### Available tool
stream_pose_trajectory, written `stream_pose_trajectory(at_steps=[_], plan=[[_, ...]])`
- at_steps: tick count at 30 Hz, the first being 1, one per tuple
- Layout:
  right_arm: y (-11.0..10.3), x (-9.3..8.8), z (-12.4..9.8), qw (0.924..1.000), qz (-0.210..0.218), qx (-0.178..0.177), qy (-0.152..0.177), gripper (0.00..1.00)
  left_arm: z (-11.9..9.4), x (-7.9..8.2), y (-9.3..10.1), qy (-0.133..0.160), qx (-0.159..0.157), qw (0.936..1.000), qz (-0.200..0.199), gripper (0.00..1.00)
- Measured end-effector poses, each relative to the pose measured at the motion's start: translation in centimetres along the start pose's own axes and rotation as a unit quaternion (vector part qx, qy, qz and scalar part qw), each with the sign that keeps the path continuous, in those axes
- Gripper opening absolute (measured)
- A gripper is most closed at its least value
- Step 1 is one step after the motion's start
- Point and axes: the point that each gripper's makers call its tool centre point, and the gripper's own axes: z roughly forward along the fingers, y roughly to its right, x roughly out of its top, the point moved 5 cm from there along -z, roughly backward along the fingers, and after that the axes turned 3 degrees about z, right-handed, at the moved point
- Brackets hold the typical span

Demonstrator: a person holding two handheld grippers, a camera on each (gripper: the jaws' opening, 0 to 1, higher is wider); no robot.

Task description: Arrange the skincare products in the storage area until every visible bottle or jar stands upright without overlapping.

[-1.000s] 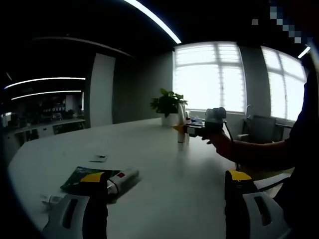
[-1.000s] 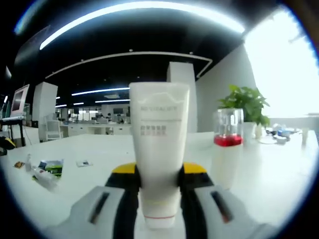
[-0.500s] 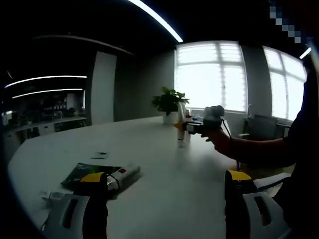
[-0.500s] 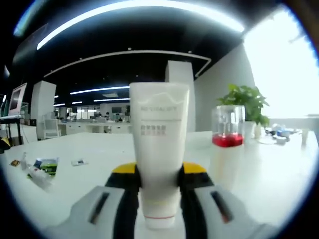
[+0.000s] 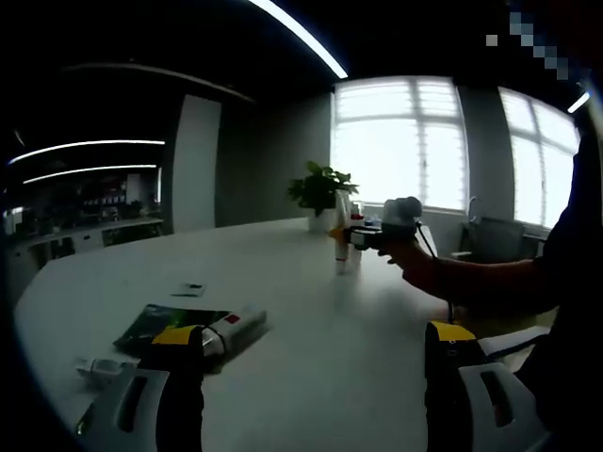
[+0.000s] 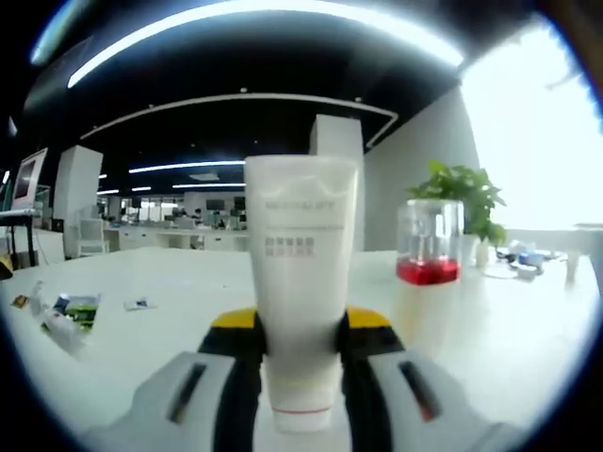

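White table (image 5: 311, 311) spans the room, windows bright behind it. A person's hand (image 5: 415, 264) holds the right gripper (image 5: 363, 240) out over the far part of the table, beside a potted plant (image 5: 318, 193).

Right gripper (image 6: 300, 353): jaws clamped on a white tube (image 6: 301, 273), held upright with cap down, between the yellow-tipped jaws. Just right of the tube stands a clear bottle (image 6: 431, 247) with red liquid at its bottom, upright on the table.

Left gripper (image 5: 306, 377): jaws wide apart, nothing between them, low over the near table. Beyond its left jaw a green packet (image 5: 155, 325) lies flat, with a white tube (image 5: 236, 330) lying on its side against it. A small sachet (image 5: 191, 289) lies farther out, apart from both.
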Motion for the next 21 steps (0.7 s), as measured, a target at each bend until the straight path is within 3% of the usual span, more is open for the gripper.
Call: stream_pose_trajectory(at_steps=[21], plan=[[1.05, -0.13, 0.88, 0.9996, 0.006, -0.025, 0.013, 0.32, 0.13, -0.47, -0.09, -0.006, -0.003, 1.0, -0.004, 1.0]])
